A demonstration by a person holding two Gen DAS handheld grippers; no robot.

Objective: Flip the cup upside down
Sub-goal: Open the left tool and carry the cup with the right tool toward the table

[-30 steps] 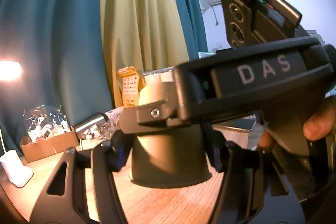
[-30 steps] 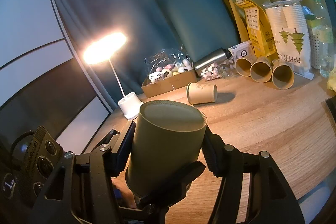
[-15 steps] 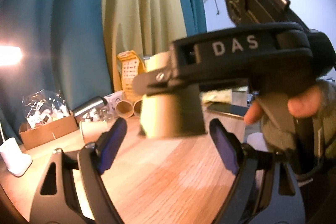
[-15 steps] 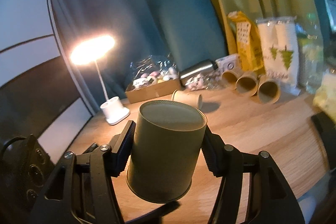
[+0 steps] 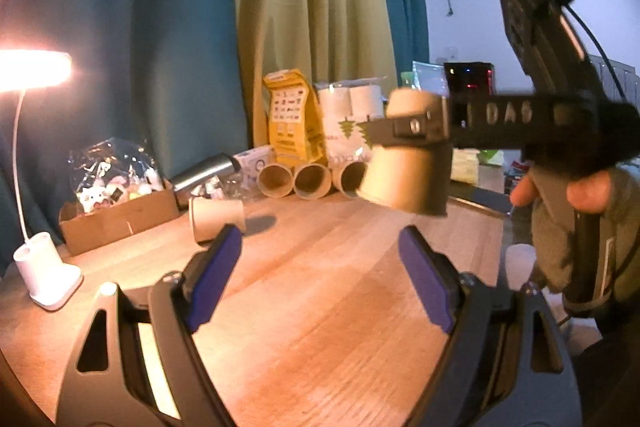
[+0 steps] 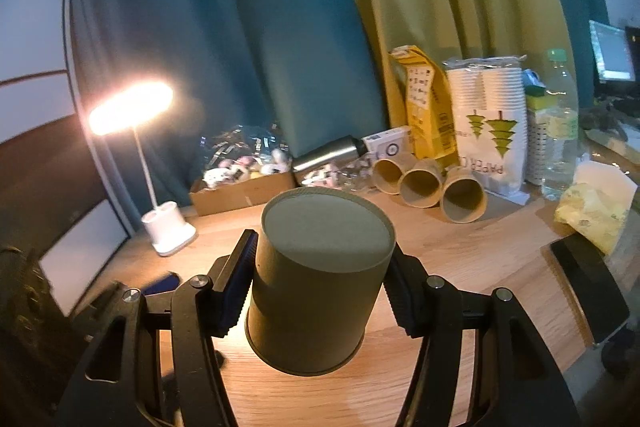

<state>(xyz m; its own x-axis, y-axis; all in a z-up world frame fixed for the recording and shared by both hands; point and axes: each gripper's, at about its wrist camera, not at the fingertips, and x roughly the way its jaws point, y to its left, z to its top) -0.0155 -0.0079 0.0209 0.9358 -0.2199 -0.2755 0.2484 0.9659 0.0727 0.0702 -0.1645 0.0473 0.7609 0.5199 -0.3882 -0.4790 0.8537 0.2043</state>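
Observation:
A brown paper cup is upside down, base up and mouth down, held above the wooden table. My right gripper is shut on the paper cup, one pad on each side. In the left wrist view the same cup hangs in the right gripper at the right, above the table. My left gripper is open and empty, low over the table, apart from the cup.
Another paper cup lies on its side near a cardboard box. Three cups lie in a row at the back by a paper-cup pack and yellow bag. A lit desk lamp stands left. A dark phone lies right.
My left gripper has opened, let go of the cup and drawn back. My right gripper keeps the cup and has carried it away to the right, base up.

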